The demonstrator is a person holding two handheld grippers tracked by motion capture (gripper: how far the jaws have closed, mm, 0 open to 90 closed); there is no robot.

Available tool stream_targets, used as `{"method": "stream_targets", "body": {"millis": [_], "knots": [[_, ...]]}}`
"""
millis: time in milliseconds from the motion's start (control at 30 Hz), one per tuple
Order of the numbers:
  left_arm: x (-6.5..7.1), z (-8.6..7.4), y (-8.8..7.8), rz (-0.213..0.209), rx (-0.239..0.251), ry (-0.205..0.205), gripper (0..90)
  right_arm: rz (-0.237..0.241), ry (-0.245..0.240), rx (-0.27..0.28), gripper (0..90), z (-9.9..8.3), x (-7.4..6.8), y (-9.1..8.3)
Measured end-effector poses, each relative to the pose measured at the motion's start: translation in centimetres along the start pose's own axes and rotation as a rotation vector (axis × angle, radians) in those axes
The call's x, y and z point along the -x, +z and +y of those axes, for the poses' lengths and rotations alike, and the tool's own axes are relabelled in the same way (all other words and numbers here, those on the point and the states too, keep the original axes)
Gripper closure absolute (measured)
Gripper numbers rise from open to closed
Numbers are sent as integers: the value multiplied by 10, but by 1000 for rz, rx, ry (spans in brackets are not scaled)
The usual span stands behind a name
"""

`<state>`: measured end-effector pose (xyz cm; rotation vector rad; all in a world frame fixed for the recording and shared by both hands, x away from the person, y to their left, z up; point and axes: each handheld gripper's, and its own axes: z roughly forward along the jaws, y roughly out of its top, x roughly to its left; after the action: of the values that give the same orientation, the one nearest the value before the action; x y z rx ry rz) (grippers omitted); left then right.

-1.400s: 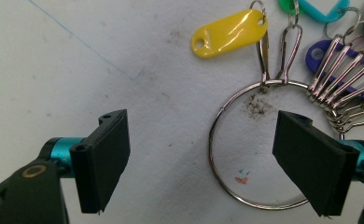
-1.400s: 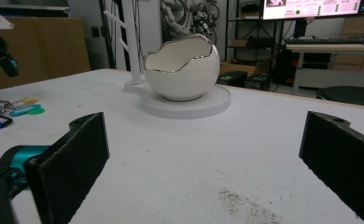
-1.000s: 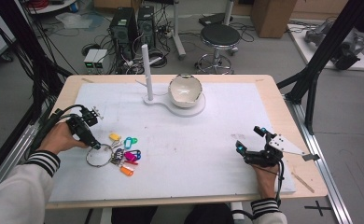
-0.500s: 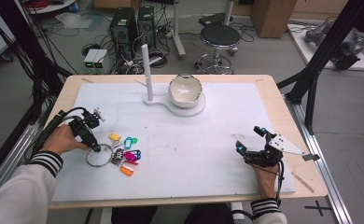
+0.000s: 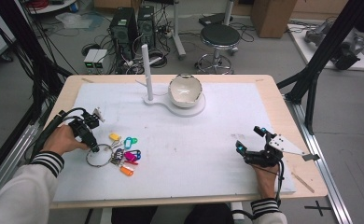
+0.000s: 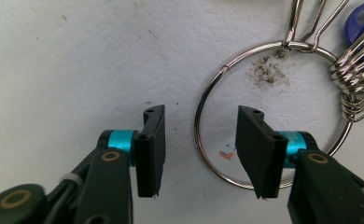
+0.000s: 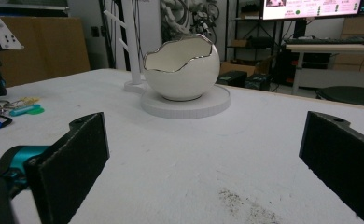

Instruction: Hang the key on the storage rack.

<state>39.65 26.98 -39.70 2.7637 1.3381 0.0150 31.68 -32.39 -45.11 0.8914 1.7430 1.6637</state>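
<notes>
Keyring (image 5: 99,155) of bright steel lies flat on the white mat (image 5: 180,140) near the table's left front, with coloured key tags (image 5: 126,156) fanned out from its right side. Left gripper (image 5: 95,148), held in the person's left hand (image 5: 63,140), points down at the ring's left edge; in the left gripper view (image 6: 196,144) its jaws stand apart and straddle the wire of the ring (image 6: 203,126), one jaw outside the loop and one inside, neither clearly touching it. Right gripper (image 5: 251,140) rests low on the mat at the right front, well apart from the ring, with its jaws wide apart and nothing between them (image 7: 208,168). White eggshell-shaped bowl (image 5: 185,90) sits on a round white base (image 5: 189,108) at the far middle, just beside a slim white post (image 5: 146,70).
</notes>
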Motion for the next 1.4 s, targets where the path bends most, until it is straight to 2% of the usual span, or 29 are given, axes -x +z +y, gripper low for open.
{"method": "stream_targets", "body": {"millis": [433, 1233, 1400], "knots": [[-1, 0, 3, 2, -11, -34, 627, 0, 2, 1, 9, 0, 0, 0], [1, 1, 5, 12, -27, -36, 743, 1, 6, -3, 9, 0, -1, 0], [2, 0, 6, 16, -28, -31, 797, 1, 6, -4, 9, 0, -1, 0]]}}
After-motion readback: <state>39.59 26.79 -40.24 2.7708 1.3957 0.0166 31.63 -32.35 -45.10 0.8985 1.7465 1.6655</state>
